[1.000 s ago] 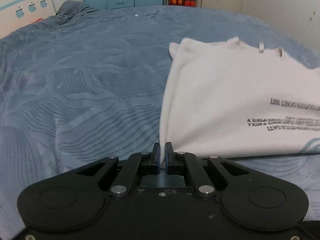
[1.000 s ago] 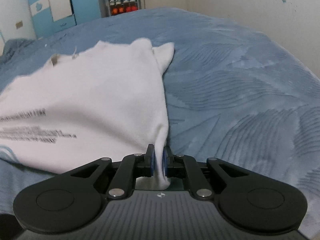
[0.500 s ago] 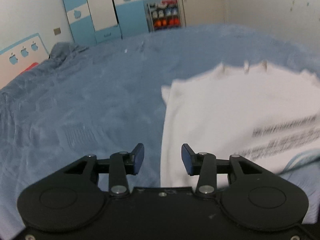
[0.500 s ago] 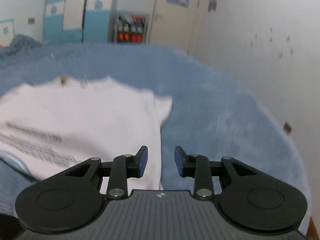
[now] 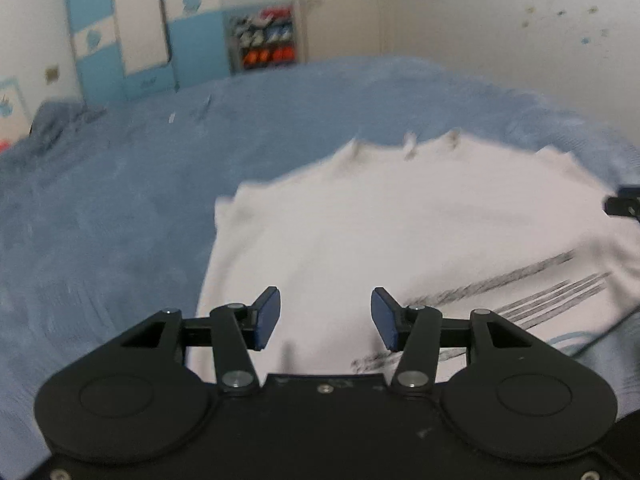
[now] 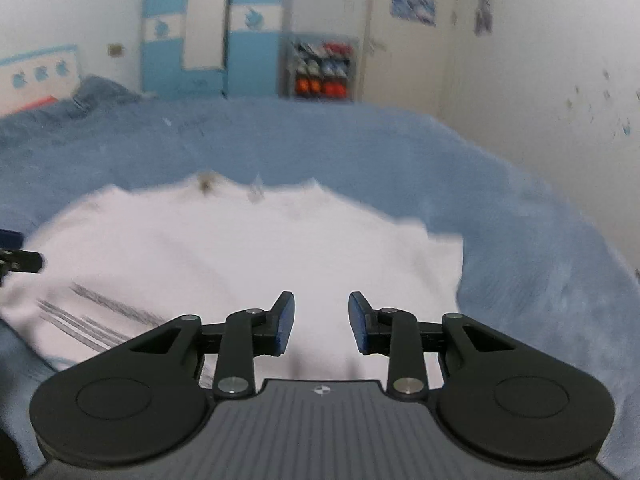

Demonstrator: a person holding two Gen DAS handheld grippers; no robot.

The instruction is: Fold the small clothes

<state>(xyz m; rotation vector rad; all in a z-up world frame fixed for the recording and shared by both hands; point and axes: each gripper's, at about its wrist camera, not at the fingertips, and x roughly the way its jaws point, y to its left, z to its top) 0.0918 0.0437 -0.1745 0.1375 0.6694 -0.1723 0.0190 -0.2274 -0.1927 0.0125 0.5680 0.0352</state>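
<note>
Lying under both wide-open, empty claws, left claw (image 5: 325, 318) and right claw (image 6: 321, 322): white garment (image 5: 400, 232)

Blue wardrobe (image 6: 208, 40), pale walls (image 6: 520, 60)

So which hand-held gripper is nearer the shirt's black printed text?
Left. The left hand-held gripper hovers right beside the printed text; the right hand-held gripper is over plain white fabric, text off to its left.

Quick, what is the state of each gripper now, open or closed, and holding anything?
Left gripper: open, holding nothing, above the white printed cotton shirt.
Right gripper: open, holding nothing, above the same shirt.
</note>
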